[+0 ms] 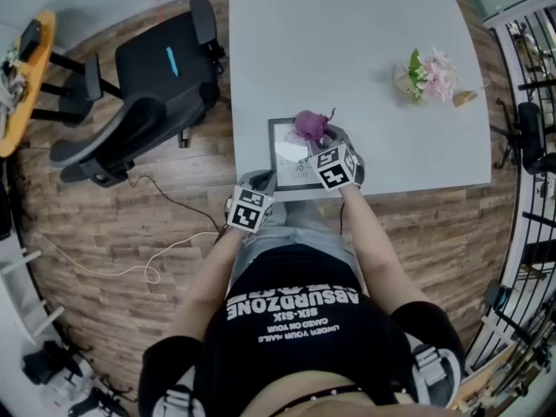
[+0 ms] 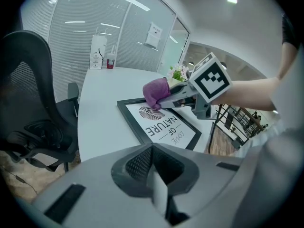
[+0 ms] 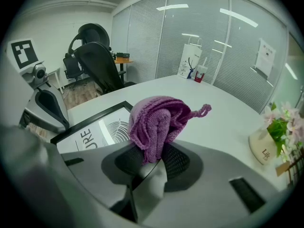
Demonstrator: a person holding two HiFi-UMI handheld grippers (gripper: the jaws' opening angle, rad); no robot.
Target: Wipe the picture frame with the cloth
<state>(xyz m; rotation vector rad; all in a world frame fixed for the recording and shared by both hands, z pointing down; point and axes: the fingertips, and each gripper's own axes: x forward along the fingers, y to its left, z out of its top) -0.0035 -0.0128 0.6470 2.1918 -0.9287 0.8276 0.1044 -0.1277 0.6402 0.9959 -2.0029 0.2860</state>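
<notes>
A black picture frame [image 1: 284,156] with a white print lies flat at the table's near edge; it also shows in the left gripper view [image 2: 164,127] and the right gripper view [image 3: 88,127]. My right gripper [image 3: 153,161] is shut on a folded purple cloth [image 3: 154,122]. That cloth [image 1: 311,125] rests on the frame's far right part, over the fingerprint drawing [image 2: 151,113]. My left gripper [image 2: 155,169] is shut with nothing in it. It hovers at the table's front edge [image 1: 261,184], just short of the frame's near left corner.
A small pot of pink flowers [image 1: 426,75] stands on the grey table [image 1: 347,42] at the right. A black office chair [image 1: 148,85] is left of the table. A white bag and a small bottle [image 3: 192,61] stand at the table's far end.
</notes>
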